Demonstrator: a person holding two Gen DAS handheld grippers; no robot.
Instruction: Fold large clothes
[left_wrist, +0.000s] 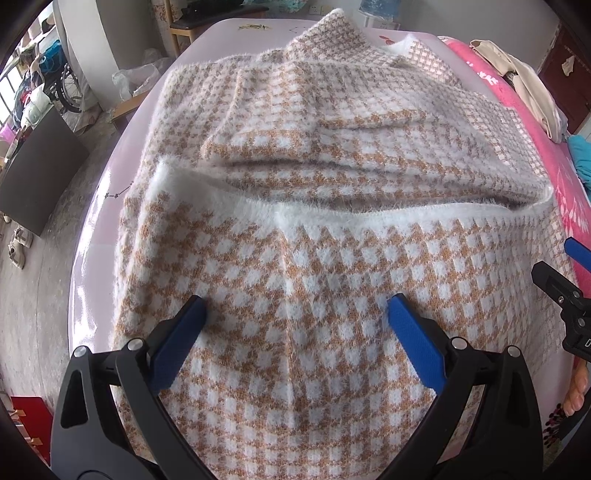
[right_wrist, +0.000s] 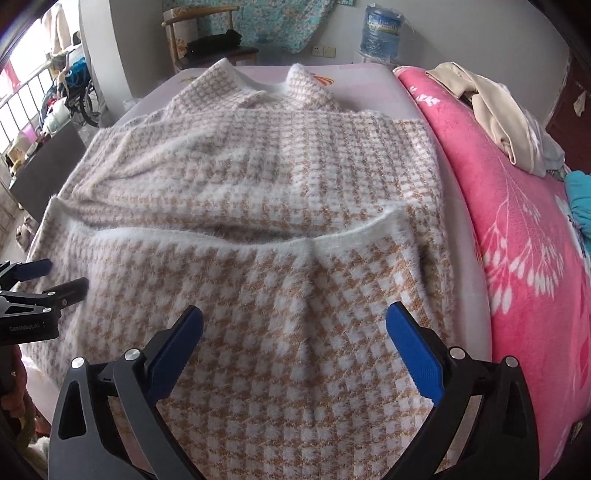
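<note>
A: Left gripper (left_wrist: 295, 306), right gripper (right_wrist: 293, 314)?
B: Both jaws spread wide, nothing held; checked sweater (left_wrist: 332, 177) lies under both.
A: Edges?
B: White hem (right_wrist: 221, 236) folded up midway; collar at far end. Pink blanket (right_wrist: 517, 221) alongside on the right.

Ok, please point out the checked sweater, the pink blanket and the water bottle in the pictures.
checked sweater (right_wrist: 295, 332), right wrist view: folded-up lower panel.
pink blanket (right_wrist: 517, 229), right wrist view: white flower print.
water bottle (right_wrist: 382, 31), right wrist view: blue body, by the far wall.
</note>
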